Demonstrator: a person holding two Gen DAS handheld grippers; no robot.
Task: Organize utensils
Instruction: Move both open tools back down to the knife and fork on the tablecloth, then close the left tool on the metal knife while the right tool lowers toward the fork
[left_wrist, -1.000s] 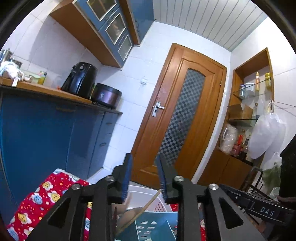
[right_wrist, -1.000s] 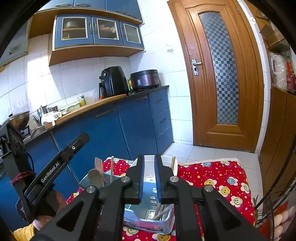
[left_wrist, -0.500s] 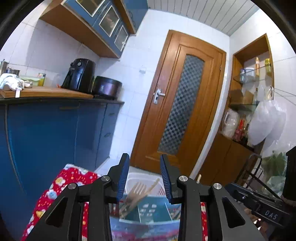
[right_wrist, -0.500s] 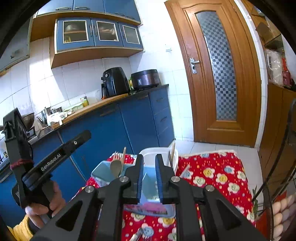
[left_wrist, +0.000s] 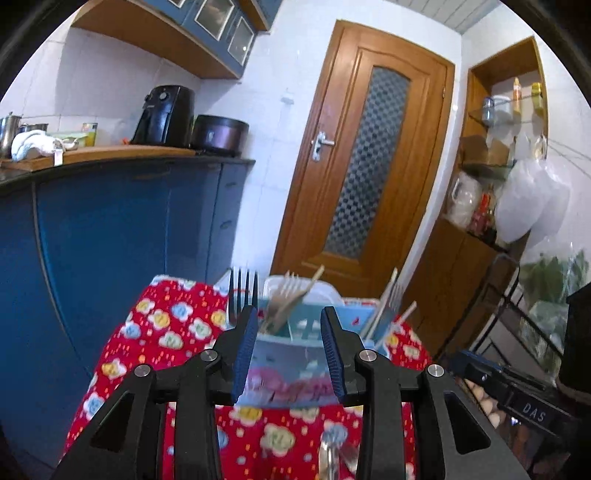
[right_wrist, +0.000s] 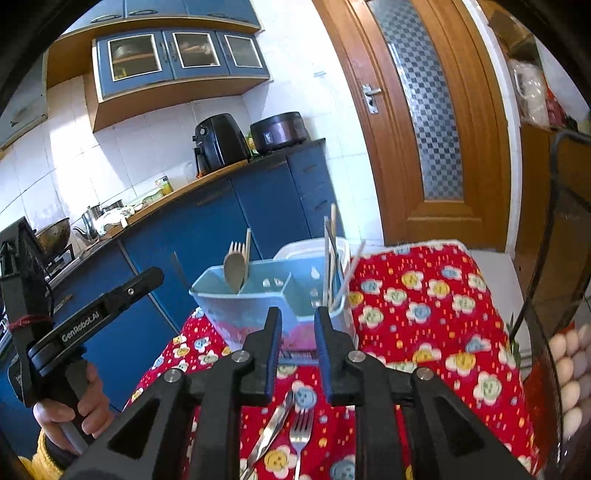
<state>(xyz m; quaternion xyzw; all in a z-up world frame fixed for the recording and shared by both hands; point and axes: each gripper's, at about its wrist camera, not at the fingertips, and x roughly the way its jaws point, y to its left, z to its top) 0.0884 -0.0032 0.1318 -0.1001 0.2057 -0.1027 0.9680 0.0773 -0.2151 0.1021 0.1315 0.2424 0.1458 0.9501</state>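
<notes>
Right wrist view: several utensils stand sorted in the blue caddy (right_wrist: 273, 295) — a metal fork (right_wrist: 301, 432) and knife (right_wrist: 269, 432) lie loose on the red cloth (right_wrist: 424, 314), while both the right gripper (right_wrist: 297, 332) and left gripper (left_wrist: 288, 343) have just been spreading, nothing between the jaws.

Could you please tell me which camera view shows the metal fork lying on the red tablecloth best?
The right wrist view: the metal fork lies in full sight on the red tablecloth, beside a knife, just below that gripper's fingers. The left wrist view catches only a blurred metallic glint at its bottom edge, too unclear to identify.

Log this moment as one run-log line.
left gripper: open, empty | right gripper: opening, empty | fork, knife: loose on red cloth | caddy: part filled
</notes>
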